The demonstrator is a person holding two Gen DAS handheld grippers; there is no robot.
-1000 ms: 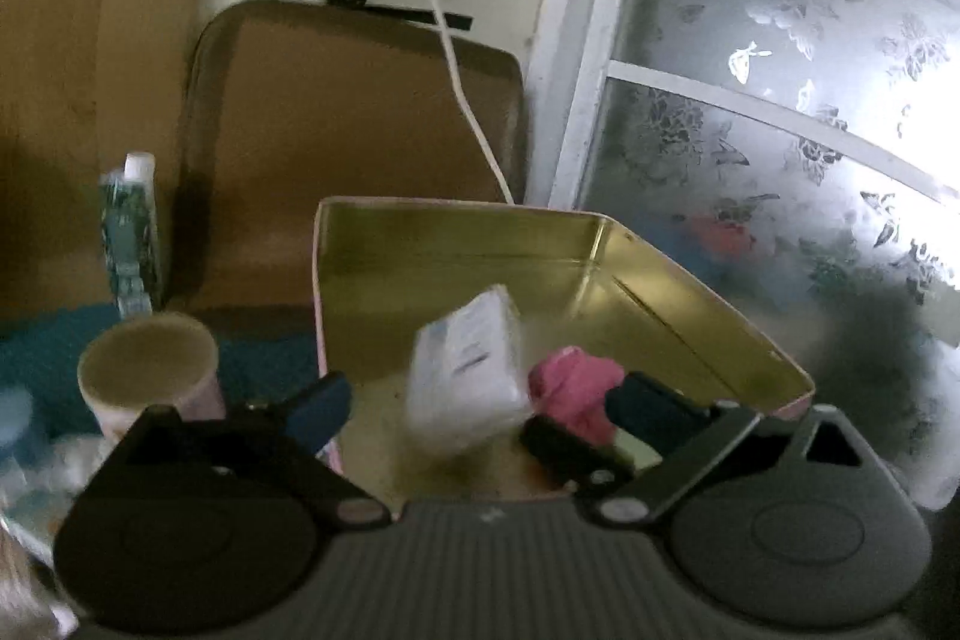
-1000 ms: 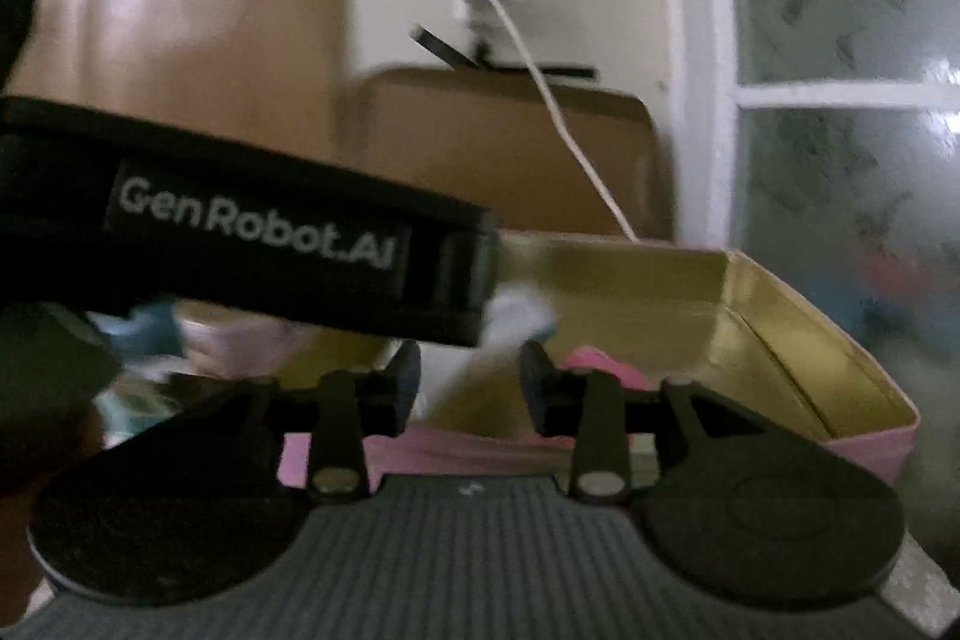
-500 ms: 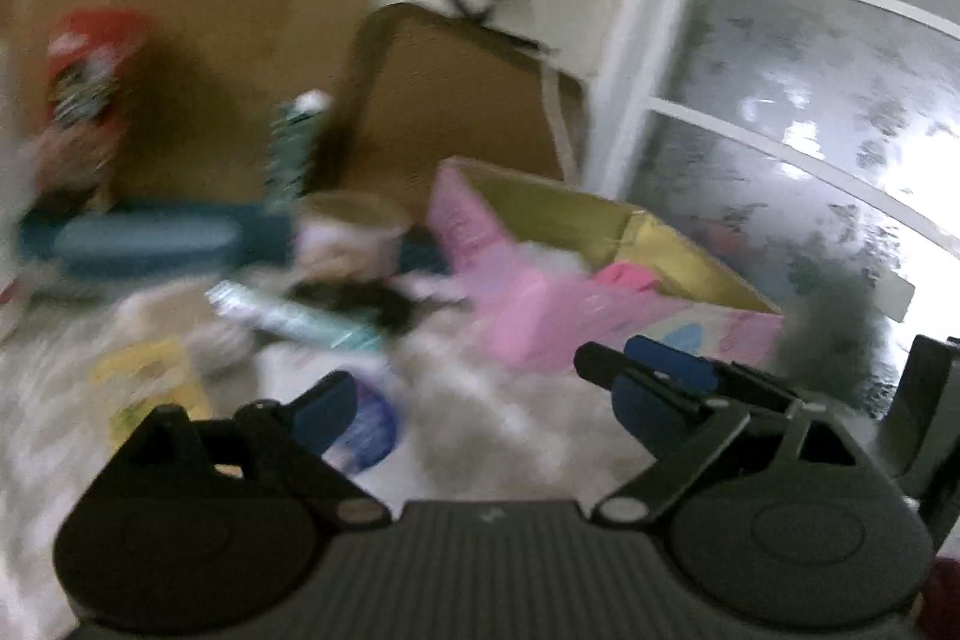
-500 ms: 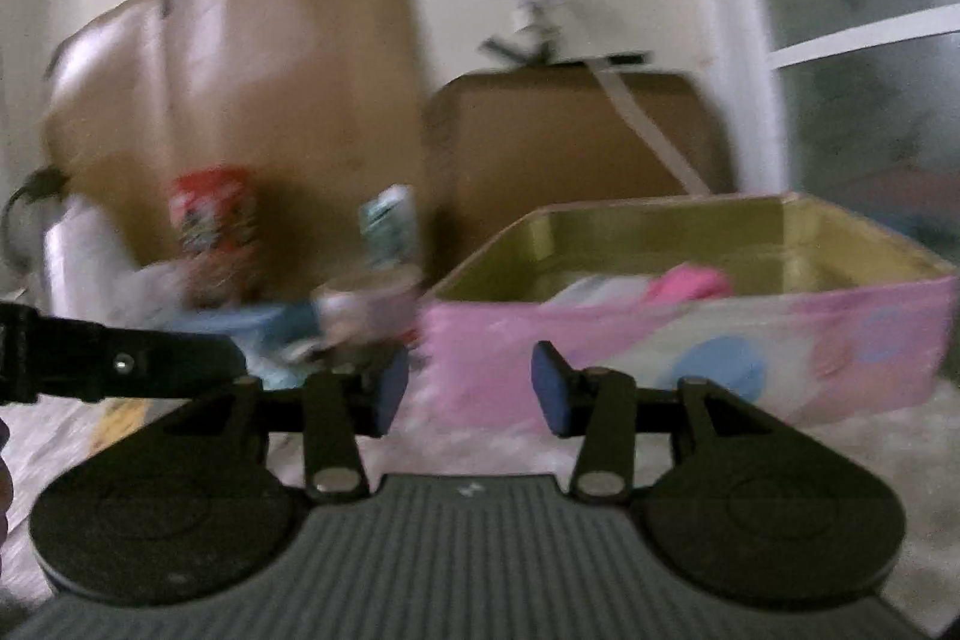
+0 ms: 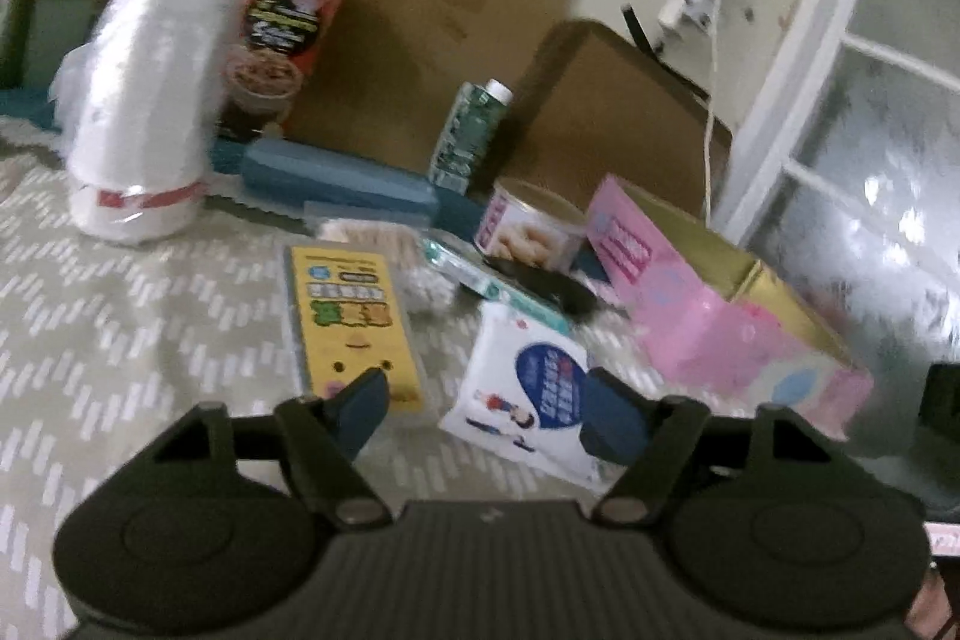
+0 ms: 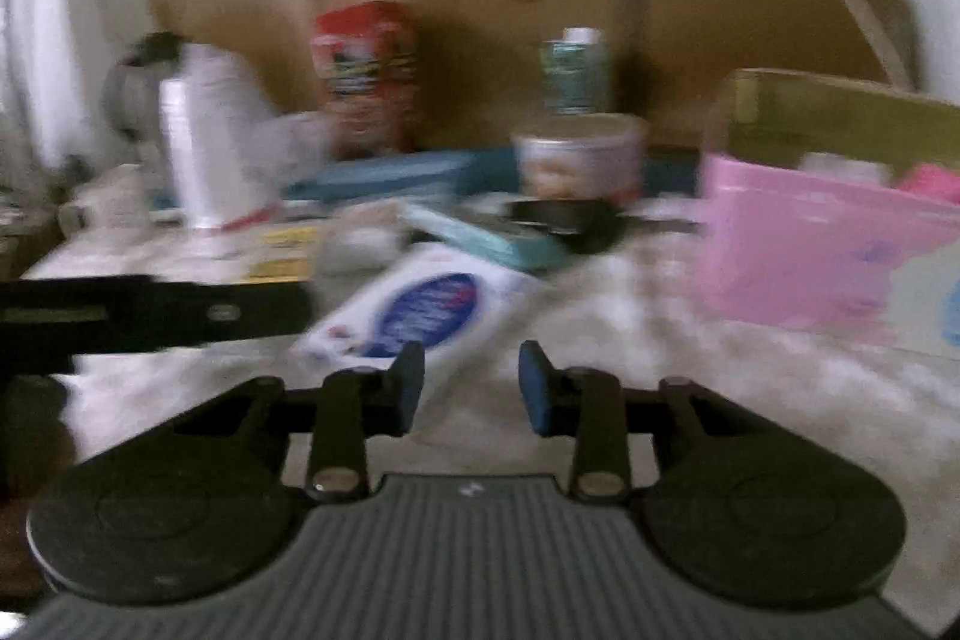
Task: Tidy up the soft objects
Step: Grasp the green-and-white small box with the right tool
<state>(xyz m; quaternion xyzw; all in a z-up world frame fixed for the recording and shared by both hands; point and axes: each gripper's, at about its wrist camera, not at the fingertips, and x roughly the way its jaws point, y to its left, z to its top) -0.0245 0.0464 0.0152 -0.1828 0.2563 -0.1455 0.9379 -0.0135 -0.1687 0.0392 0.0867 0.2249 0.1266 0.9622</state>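
Surface: a soft cloth (image 5: 138, 316) printed with pale chevron dashes on grey-green covers whatever carries the things; what lies under it cannot be told.
Pink box: an open rectangular box (image 5: 720, 322), glossy pink outside and gold within, stands at the right side of the cloth; the right wrist view shows a white packet and something bright pink inside it.
Tissue pack: a soft, flat white pack (image 5: 528, 394) with a blue oval print lies on the cloth, just left of the pink box.
Yellow pack: a flat, plastic-wrapped rectangle (image 5: 354, 322) with a yellow label lies left of the tissue pack.
Back row: a tall stack of white cups in clear film (image 5: 150, 100), a red carton (image 5: 282, 34), a long blue case (image 5: 342, 184), a small green carton (image 5: 471, 133) and a round tin (image 5: 534, 226).
Left claw: the left claw (image 5: 486, 415) stands partly open and closing, empty; its right pad overlaps the tissue pack's edge in view, contact uncertain.
Right claw: the right claw (image 6: 471, 388) is narrowly parted and closing, with nothing between its pads.
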